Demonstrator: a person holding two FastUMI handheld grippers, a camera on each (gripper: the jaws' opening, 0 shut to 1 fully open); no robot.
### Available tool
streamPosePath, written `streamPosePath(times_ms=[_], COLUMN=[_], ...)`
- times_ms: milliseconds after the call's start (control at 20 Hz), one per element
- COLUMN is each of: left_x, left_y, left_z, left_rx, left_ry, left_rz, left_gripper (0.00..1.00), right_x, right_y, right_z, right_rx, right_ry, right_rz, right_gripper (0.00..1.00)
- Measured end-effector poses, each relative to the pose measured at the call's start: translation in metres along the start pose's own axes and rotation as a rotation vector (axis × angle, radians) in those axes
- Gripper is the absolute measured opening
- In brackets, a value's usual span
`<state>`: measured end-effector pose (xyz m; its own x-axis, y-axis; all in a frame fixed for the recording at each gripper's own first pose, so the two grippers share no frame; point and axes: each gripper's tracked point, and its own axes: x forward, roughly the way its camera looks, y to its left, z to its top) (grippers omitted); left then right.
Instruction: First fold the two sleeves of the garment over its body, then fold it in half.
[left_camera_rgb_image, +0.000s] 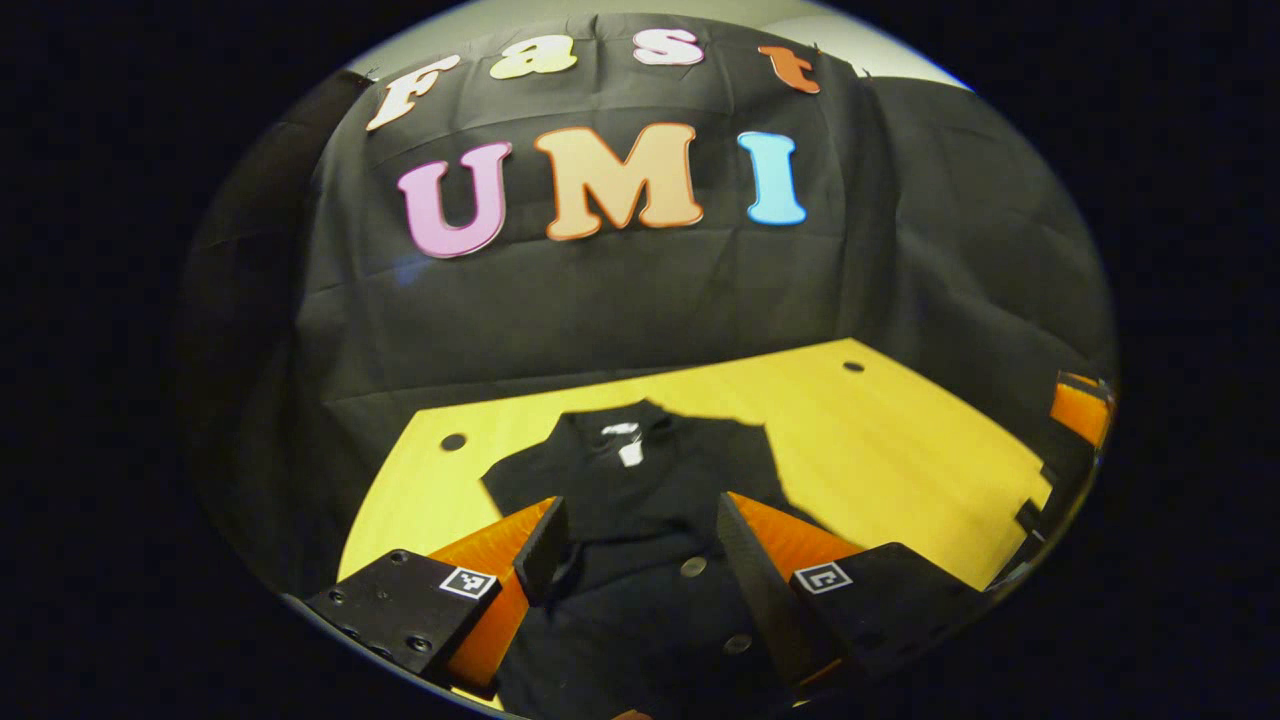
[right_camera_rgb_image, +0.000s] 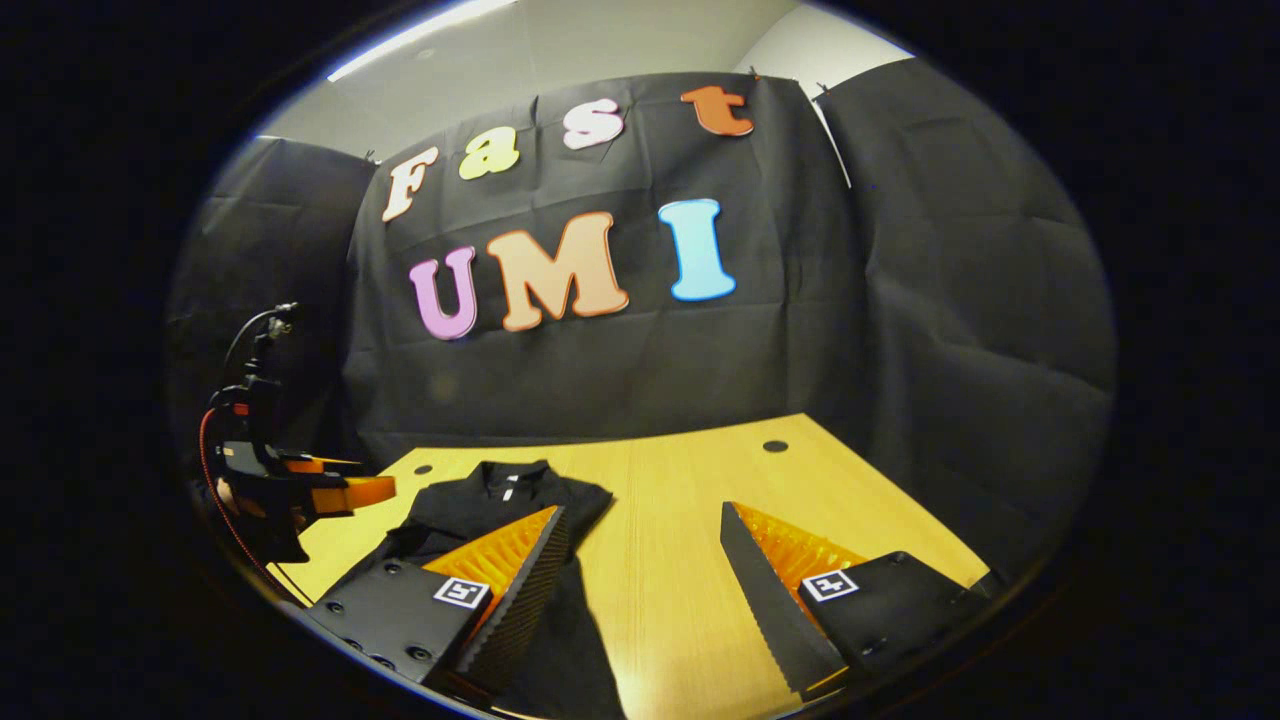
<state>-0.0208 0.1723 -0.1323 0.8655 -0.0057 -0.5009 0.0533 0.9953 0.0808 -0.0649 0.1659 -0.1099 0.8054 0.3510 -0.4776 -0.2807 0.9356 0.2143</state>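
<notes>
Garment (left_camera_rgb_image: 640, 500): it is black and lies flat on the yellow bench (left_camera_rgb_image: 900, 450), with its collar and a small white label toward the booth wall and its buttons running down the middle. In the left gripper view the left tool (left_camera_rgb_image: 640, 550) hangs just above the garment's chest with its two fingers wide apart and nothing between them. The lower part of the garment is cut off at the bottom edge, and the sleeves are hard to make out against the dark cloth. In the right gripper view the right tool (right_camera_rgb_image: 640, 560) is also wide open and holds nothing; its one finger stands over the garment's edge and the other over bare bench beside the garment. The left tool shows again there, beyond the garment's far side, partly hidden in the dark.
</notes>
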Motion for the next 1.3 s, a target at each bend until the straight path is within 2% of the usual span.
streamPosePath(times_ms=[300, 450, 650, 700, 750, 800, 900, 950, 1000, 1150, 1200, 1250, 1300], left_x=[-0.06, -0.079, -0.099, -0.102, -0.104, -0.105, -0.108, -0.108, -0.108, -0.107, -0.108, -0.106, -0.106], left_y=[0.05, 0.057, 0.058, 0.059, 0.059, 0.06, 0.061, 0.061, 0.061, 0.06, 0.059, 0.061, 0.062], left_z=[-0.094, -0.136, -0.187, -0.197, -0.205, -0.216, -0.232, -0.237, -0.242, -0.262, -0.261, -0.259, -0.261], left_rx=[-0.073, -0.108, -0.102, -0.104, -0.107, -0.112, -0.129, -0.137, -0.14, -0.16, -0.18, -0.184, -0.186], left_ry=[0.144, 0.217, 0.311, 0.33, 0.345, 0.362, 0.389, 0.395, 0.401, 0.438, 0.422, 0.408, 0.412], left_rz=[0.092, 0.105, 0.108, 0.105, 0.105, 0.107, 0.107, 0.103, 0.101, 0.087, 0.084, 0.081, 0.078], left_gripper=[0.93, 0.93, 0.92, 0.93, 0.93, 0.93, 0.93, 0.93, 0.93, 0.93, 0.93, 0.97, 0.93], right_x=[-0.013, -0.017, -0.03, -0.032, -0.034, -0.036, -0.04, -0.041, -0.041, -0.037, -0.037, -0.039, -0.039], right_y=[0.023, 0.026, 0.025, 0.026, 0.028, 0.029, 0.034, 0.035, 0.037, 0.037, 0.038, 0.039, 0.039], right_z=[-0.064, -0.103, -0.155, -0.165, -0.174, -0.184, -0.204, -0.212, -0.219, -0.243, -0.249, -0.253, -0.252], right_rx=[-0.081, -0.089, -0.091, -0.094, -0.099, -0.102, -0.108, -0.115, -0.124, -0.148, -0.154, -0.161, -0.16], right_ry=[0.15, 0.242, 0.375, 0.399, 0.42, 0.442, 0.49, 0.508, 0.526, 0.585, 0.598, 0.611, 0.602], right_rz=[0.028, 0.029, 0.011, 0.01, 0.006, 0.005, 0.002, -0.002, -0.006, -0.024, -0.034, -0.038, -0.048], right_gripper=[0.98, 0.98, 0.98, 0.93, 0.98, 0.98, 0.98, 0.93, 0.98, 0.98, 0.94, 0.94, 0.98])
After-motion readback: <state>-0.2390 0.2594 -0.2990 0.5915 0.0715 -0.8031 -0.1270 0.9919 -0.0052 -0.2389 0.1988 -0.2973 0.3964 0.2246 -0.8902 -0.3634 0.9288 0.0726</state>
